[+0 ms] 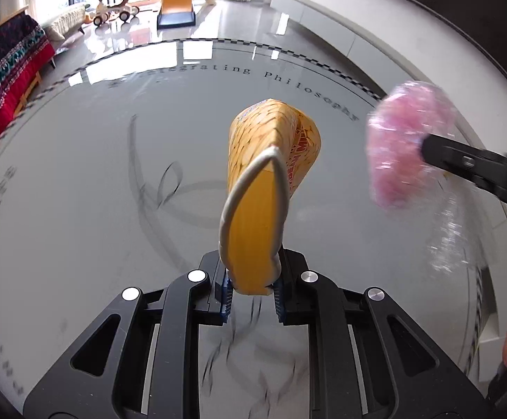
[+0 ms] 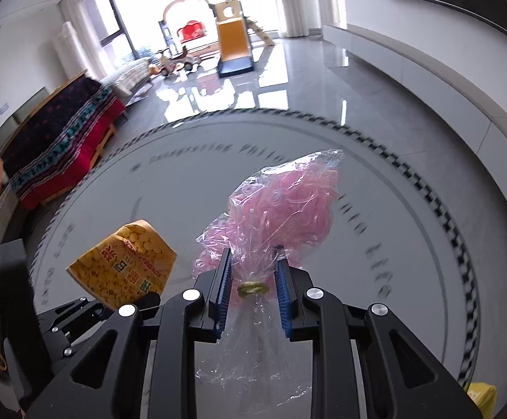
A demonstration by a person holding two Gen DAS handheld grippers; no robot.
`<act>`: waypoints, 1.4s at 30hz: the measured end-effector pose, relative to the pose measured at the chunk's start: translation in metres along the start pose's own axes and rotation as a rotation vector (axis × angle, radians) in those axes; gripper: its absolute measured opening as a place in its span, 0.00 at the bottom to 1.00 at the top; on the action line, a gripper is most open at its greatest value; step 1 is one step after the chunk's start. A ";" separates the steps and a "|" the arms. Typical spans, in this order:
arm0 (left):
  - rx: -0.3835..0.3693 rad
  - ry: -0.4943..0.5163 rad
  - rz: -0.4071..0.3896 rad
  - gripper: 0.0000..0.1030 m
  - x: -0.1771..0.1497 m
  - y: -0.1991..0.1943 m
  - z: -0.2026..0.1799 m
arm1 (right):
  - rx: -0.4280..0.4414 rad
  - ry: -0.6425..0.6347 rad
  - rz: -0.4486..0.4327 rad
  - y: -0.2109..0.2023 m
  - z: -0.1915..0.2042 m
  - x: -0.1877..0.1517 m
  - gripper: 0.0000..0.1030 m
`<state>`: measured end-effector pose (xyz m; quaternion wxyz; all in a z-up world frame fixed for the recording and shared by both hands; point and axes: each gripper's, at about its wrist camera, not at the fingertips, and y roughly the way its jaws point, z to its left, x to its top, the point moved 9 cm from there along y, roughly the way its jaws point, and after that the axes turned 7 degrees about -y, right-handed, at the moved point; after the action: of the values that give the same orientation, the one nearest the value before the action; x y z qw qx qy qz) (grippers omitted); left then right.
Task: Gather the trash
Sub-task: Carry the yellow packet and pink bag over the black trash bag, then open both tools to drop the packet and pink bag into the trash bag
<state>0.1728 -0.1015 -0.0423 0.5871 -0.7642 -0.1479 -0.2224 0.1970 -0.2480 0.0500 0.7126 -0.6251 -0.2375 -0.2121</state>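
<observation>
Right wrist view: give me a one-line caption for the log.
Right gripper clamps a clear bag of pink shreds above the round table; left gripper holds a yellow snack box.

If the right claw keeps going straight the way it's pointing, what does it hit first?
Probably the round glass table: the right claw, shut on the pink-filled plastic bag, angles down toward bare tabletop. Depth is uncertain.

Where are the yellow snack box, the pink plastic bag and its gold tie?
yellow snack box [image 1: 253,234]: left wrist view, plain yellow face.
pink plastic bag [image 2: 285,206]: right wrist view, pink bulge.
gold tie [image 2: 252,288]: right wrist view, middle of band.
</observation>
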 end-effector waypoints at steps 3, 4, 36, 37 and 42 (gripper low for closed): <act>0.009 -0.003 -0.022 0.17 -0.027 -0.028 0.010 | 0.019 -0.031 0.008 -0.013 0.031 -0.016 0.24; 0.018 -0.006 -0.030 0.17 -0.032 -0.037 0.020 | 0.028 -0.041 0.009 -0.018 0.042 -0.021 0.24; 0.325 -0.452 -0.227 0.18 -0.331 -0.261 0.228 | 0.474 -0.617 0.070 -0.151 0.423 -0.247 0.25; 0.338 -0.478 -0.227 0.18 -0.341 -0.264 0.234 | 0.487 -0.632 0.080 -0.152 0.431 -0.254 0.25; 0.442 -0.623 -0.205 0.20 -0.403 -0.285 0.274 | 0.578 -0.725 0.149 -0.157 0.486 -0.303 0.25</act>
<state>-0.2662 0.2528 -0.0707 0.6392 -0.6315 -0.4389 -0.0002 -0.1740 0.2159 0.0426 0.7417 -0.4504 -0.4749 0.1466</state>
